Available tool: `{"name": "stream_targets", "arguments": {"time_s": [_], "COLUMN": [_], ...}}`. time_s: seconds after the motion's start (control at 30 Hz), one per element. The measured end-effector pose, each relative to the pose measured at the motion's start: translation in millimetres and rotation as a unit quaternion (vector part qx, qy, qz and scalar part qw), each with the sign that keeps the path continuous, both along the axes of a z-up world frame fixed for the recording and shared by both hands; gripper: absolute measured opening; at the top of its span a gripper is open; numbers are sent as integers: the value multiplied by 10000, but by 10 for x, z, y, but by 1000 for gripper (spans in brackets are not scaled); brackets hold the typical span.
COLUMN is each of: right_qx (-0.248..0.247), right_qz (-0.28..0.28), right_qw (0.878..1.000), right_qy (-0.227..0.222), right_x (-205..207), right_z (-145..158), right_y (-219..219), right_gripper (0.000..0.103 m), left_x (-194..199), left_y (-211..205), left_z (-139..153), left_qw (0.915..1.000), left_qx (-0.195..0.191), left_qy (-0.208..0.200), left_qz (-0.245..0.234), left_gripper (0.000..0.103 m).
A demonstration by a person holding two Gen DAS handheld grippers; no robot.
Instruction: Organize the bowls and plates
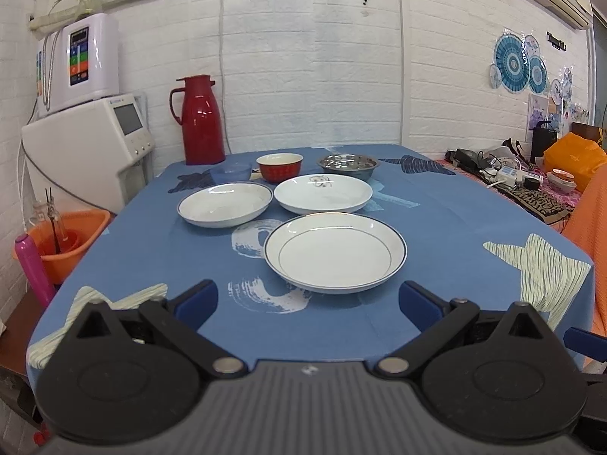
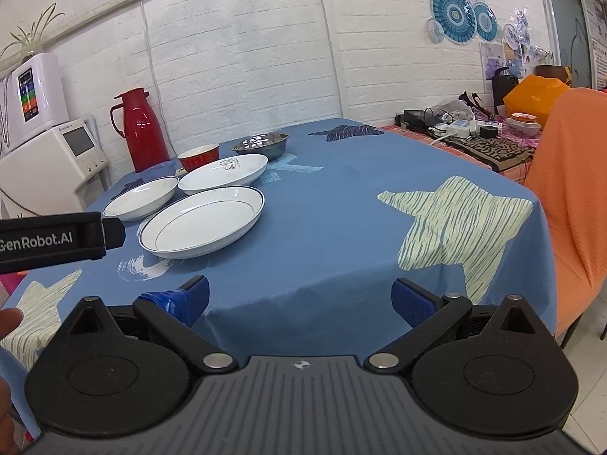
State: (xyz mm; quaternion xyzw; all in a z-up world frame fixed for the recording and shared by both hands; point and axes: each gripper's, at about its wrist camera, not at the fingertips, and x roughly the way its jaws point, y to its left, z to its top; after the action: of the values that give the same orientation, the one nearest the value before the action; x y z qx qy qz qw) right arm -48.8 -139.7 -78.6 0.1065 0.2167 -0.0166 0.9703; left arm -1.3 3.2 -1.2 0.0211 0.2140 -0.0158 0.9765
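I hold a two-finger gripper in each hand at the near edge of a table covered by a blue tablecloth point(image 1: 455, 227) printed with pale starfish. My left gripper point(image 1: 308, 301) has its blue-padded fingers spread wide and holding nothing, and it points almost straight at the nearest dish: a white plate with a blue rim line point(image 1: 335, 252), lying flat just beyond the fingertips and a little to their right of centre. My right gripper point(image 2: 299, 299) is also spread wide and empty, but it faces bare cloth; from it the same plate lies up and well to the left, so the left hand looks the nearer one for a first pick. Behind that plate, side by side, sit a second blue-rimmed plate point(image 1: 225, 204) on the left and a white plate with a small dark motif point(image 1: 323, 193) on the right. Farther back, in a row near the wall, stand a small blue bowl point(image 1: 231, 171), a red bowl point(image 1: 280, 167) and a steel bowl point(image 1: 348, 165). Nothing is stacked yet. Being round, the near plate has no long axis; I judge its near rim is the part to pinch.
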Motion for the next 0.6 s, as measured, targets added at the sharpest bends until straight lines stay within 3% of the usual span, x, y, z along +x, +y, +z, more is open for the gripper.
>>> {"name": "stream_targets", "arguments": {"time_s": [0.6], "right_qx": [-91], "right_qz": [-16], "right_qw": [9999], "right_qy": [74], "right_x": [17], "right_z": [-12], "right_y": [29], "right_gripper": [90], "left_x": [3], "left_y": [-9], "left_z": [-9], "left_qw": [10000], "left_qx": [-14], "left_qy": [10], "left_qz": [-12], "left_gripper": [101]}}
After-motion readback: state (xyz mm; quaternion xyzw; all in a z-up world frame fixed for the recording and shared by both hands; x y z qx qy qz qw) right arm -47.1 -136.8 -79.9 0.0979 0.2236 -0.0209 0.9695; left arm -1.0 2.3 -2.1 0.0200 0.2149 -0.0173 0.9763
